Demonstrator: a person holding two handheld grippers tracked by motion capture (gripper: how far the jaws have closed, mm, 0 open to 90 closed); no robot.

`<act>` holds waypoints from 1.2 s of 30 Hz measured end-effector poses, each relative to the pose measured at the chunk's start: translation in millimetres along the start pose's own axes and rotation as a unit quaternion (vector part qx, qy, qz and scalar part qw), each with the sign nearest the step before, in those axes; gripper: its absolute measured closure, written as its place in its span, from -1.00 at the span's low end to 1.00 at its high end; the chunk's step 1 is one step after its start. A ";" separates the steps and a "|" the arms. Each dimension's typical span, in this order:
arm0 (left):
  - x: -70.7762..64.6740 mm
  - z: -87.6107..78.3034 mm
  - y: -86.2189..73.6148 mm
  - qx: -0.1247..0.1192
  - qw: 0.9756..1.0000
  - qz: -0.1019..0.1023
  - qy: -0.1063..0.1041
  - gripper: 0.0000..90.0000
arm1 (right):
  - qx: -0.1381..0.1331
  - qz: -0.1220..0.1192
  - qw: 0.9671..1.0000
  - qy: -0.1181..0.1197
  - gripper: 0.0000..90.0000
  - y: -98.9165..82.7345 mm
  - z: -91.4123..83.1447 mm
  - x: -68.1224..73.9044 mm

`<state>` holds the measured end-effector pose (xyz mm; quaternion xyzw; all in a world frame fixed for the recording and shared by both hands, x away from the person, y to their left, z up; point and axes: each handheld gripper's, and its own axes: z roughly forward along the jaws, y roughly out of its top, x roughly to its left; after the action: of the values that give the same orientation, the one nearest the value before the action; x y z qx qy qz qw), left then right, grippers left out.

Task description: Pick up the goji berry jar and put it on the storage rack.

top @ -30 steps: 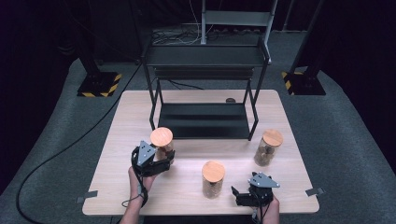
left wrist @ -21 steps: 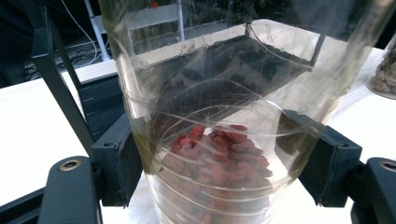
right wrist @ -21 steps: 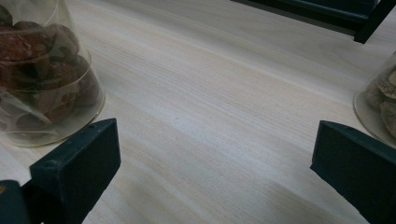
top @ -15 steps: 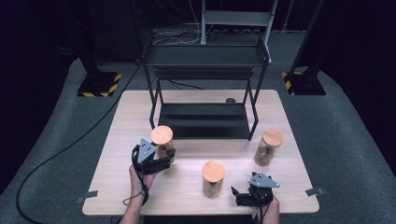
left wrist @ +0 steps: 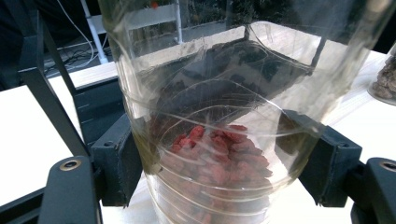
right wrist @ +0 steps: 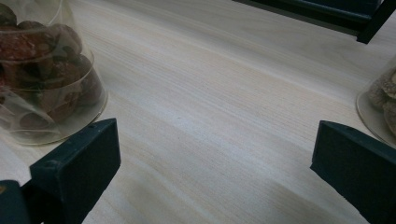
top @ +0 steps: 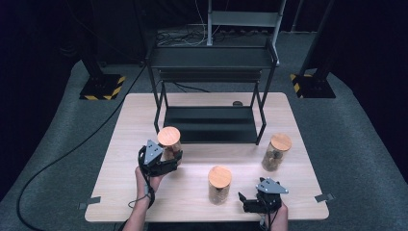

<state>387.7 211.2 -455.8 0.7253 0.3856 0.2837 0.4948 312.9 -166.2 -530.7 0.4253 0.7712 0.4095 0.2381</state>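
Sitting between left gripper [top: 166, 161] pads, berry jar [top: 169, 142]

Standing on grey carpet [top: 365, 144]: pale wooden table [top: 144, 115], black metal shelf rack [top: 211, 62] rising at its far side. Lying behind, tangled cables [top: 185, 36]; flanking, yellow-striped stand bases [top: 101, 86]. Fading into darkness beyond.

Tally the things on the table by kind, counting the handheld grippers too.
Glass jars with wooden lids: 3, the jar of red dried berries clamped in the left gripper, the middle jar, the right jar
Black metal shelf racks: 1
Small dark round things behind the rack: 1
Handheld grippers: 2, the left and the right gripper
Total: 7
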 end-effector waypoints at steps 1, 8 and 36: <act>0.1 0.5 0.1 0.001 1.000 0.001 0.000 -0.45 | 0.000 -0.001 1.000 0.000 -0.99 0.0 0.1 0.1; 1.9 5.3 -0.6 0.004 1.000 0.000 -0.002 -0.45 | 0.000 0.000 1.000 -0.003 -0.99 0.0 0.0 0.2; 8.0 15.4 5.5 0.005 1.000 -0.002 -0.004 -0.45 | 0.000 0.001 1.000 -0.002 -0.99 -0.1 0.0 0.0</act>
<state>405.8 209.0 -455.8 0.7280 0.3864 0.2779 0.4935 312.8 -166.3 -530.9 0.4268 0.7702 0.4092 0.2393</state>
